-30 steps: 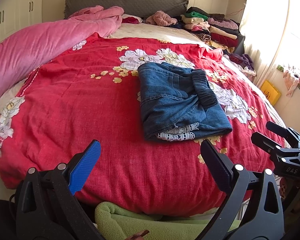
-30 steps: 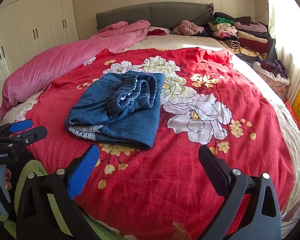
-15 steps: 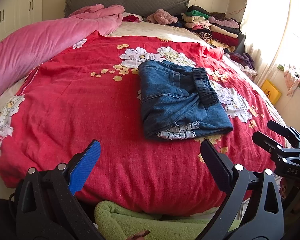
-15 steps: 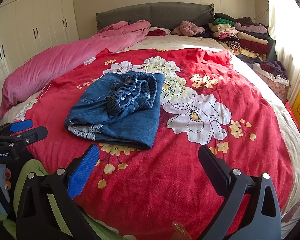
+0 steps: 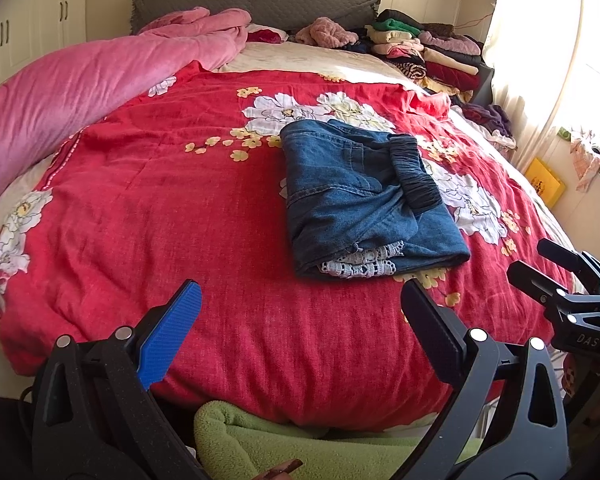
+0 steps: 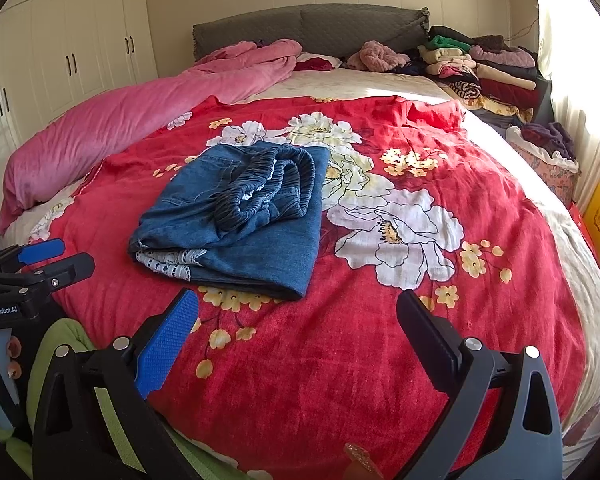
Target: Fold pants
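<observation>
bright daylight enters from the sheer white curtain [image 5: 540, 60] at the right, overexposed there, glaring on the bed's far right corner; fisheye bending and dark vignette mark both frames' edges; focus is sharp.

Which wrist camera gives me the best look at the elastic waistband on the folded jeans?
The right wrist view. There the gathered elastic waistband faces the camera, its loops lying open on top of the folded jeans. The left wrist view shows the waistband only as a dark, ruched strip along the jeans' right side, seen edge-on.
</observation>
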{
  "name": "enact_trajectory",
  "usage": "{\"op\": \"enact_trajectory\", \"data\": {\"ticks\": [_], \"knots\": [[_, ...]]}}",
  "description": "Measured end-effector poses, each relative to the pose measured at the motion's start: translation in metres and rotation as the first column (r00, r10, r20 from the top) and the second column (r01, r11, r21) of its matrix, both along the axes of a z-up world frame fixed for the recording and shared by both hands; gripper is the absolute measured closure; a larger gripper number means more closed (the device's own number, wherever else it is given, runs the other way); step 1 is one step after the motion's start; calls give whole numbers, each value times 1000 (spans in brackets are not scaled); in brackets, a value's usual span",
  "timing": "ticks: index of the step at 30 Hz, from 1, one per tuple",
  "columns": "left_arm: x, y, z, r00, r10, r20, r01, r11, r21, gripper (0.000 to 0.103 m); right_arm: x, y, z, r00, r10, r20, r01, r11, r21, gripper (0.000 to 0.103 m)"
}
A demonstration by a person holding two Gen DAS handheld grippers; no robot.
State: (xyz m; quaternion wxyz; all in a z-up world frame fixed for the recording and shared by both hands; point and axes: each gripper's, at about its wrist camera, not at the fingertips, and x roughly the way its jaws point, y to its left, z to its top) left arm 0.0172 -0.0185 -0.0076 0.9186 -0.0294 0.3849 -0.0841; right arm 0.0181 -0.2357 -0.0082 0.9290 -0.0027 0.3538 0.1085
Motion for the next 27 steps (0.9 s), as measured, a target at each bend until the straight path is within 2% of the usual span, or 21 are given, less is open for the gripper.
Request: {"op": "enact_trajectory", "data": {"ticks": [20,22,25,27], "knots": [[3,6,-3,1000,12,-16,-11,1000,19,9,8,-2,-3,1000,-9,-12,9,1000,-6,4],[6,8,-5,999,29,-32,-28,999,32,9,10,-6,-4,1000,-21,-13,21,1000,-6,4],[16,17,-8,992,111,-52,-105,989,108,9,16,-16,-4,999,-44,-13,44,999,-3,4],[24,33,-6,987,149,-58,-143,985,97,9,23,-27,-3,997,-74,-8,74,997,-12,4]]}}
